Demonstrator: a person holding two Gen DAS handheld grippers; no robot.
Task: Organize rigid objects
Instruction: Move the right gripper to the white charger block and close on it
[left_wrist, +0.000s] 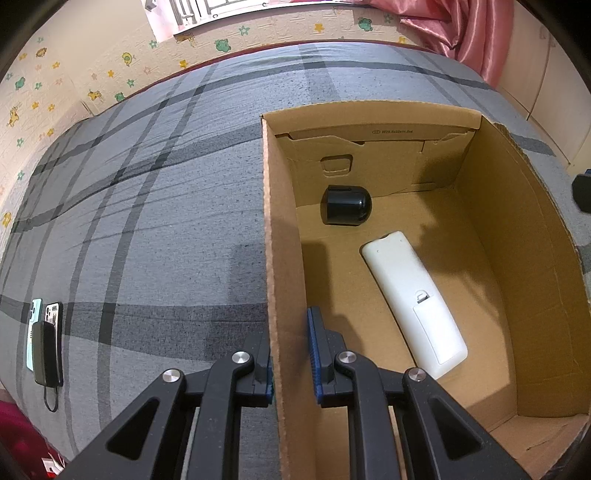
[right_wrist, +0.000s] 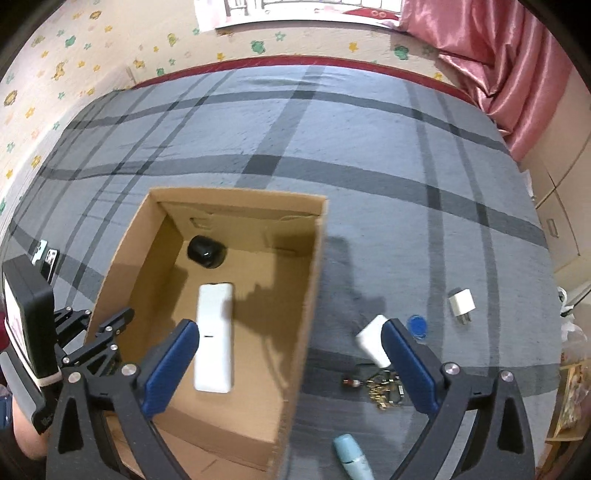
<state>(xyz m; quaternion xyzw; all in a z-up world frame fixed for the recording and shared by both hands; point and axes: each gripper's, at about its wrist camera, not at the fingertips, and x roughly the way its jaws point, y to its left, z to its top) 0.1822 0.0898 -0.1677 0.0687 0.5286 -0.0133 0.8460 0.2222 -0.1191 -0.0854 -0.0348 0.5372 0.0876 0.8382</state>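
Observation:
An open cardboard box (left_wrist: 517, 229) stands on a bed with a grey plaid sheet (left_wrist: 147, 221). Inside it a white remote (left_wrist: 413, 302) lies back side up, and a black domed object (left_wrist: 345, 205) rests near the far wall. My left gripper (left_wrist: 290, 332) is shut on the box's left wall, one blue pad on each side of the cardboard. In the right wrist view my right gripper (right_wrist: 291, 328) stands wide open with nothing in it, straddling the box's right wall (right_wrist: 310, 295), above the remote (right_wrist: 214, 339) and the black object (right_wrist: 206, 251).
On the sheet to the right of the box lie a white adapter block (right_wrist: 371, 339), a blue round cap (right_wrist: 417, 326), a white charger plug (right_wrist: 461, 303), a bunch of keys (right_wrist: 384, 391) and a light blue tube (right_wrist: 351, 458). Phones (left_wrist: 44, 339) lie far left. A pink curtain (right_wrist: 498, 74) hangs at the back right.

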